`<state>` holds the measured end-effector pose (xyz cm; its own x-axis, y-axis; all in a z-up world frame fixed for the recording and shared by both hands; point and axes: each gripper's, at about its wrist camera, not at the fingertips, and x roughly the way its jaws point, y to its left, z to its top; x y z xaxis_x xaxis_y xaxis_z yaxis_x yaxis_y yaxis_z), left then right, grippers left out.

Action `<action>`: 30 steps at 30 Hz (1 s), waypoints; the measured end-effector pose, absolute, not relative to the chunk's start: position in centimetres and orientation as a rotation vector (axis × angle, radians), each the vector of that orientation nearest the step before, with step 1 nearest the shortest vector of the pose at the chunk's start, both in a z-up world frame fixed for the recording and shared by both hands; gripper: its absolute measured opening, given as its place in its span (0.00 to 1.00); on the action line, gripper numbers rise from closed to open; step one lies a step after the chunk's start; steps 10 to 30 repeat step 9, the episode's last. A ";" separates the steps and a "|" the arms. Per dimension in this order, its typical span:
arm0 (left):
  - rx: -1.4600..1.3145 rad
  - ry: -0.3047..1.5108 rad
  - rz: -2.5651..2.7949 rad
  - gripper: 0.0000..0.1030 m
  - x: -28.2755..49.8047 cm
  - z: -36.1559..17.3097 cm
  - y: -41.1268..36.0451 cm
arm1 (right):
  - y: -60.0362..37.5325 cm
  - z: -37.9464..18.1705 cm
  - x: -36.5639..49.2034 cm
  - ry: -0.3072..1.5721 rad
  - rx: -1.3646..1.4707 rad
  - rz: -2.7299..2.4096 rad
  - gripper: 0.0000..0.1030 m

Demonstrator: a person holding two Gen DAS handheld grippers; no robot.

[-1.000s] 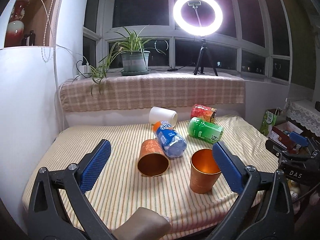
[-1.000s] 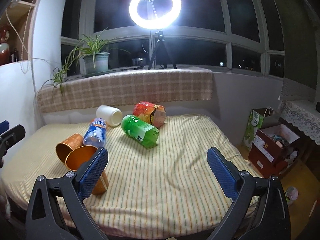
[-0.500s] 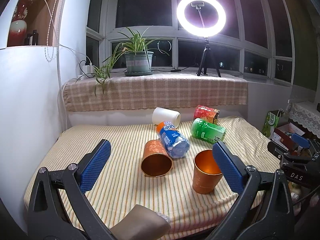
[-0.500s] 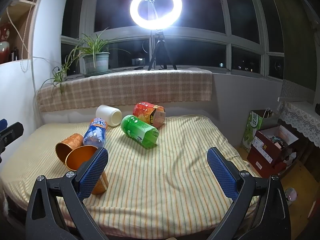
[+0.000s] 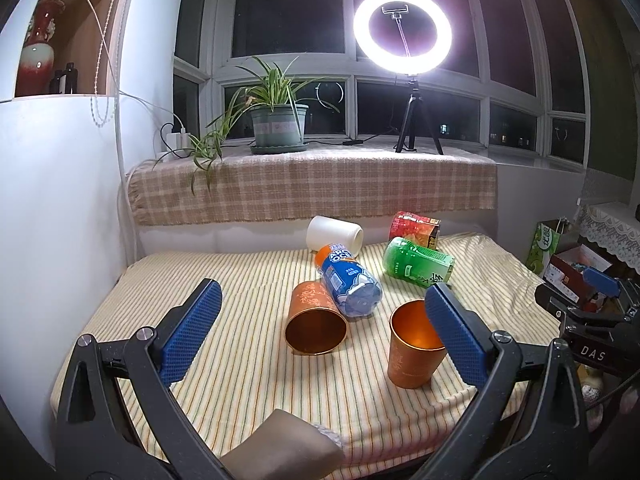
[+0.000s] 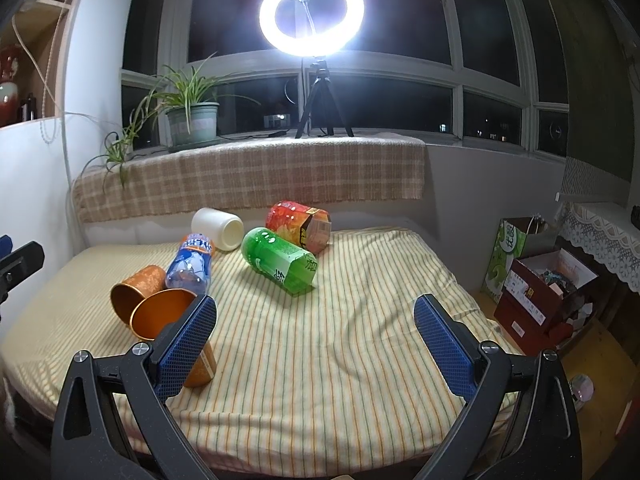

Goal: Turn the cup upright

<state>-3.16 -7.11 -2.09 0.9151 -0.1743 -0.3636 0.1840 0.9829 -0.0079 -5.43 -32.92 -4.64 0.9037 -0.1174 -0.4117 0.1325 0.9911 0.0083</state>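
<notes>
One copper cup stands upright near the front edge of the striped bed; it also shows in the right wrist view, partly behind my left finger. A second copper cup lies on its side with its mouth toward me; the right wrist view shows it too. My left gripper is open and empty, held back above the front edge. My right gripper is open and empty, to the right of the cups; part of it shows in the left wrist view.
A blue bottle, a green bottle, a red package and a white cup lie on the bed behind the cups. Boxes sit on the floor at right. A wall bounds the left.
Both views have shifted slightly; the left gripper drifted a little so the cups sit a bit further right and lower in view. Neither gripper has opened or shut.
</notes>
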 end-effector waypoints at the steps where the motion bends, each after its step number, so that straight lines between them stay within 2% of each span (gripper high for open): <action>1: 0.027 0.373 -0.184 1.00 -3.1 -2.0 -7.0 | -32.9 -4.7 -5.4 0.424 0.037 -0.130 0.96; 30: 0.042 0.354 -0.180 1.00 -3.0 -1.8 -6.5 | -33.0 -5.0 -5.2 0.439 0.035 -0.128 0.96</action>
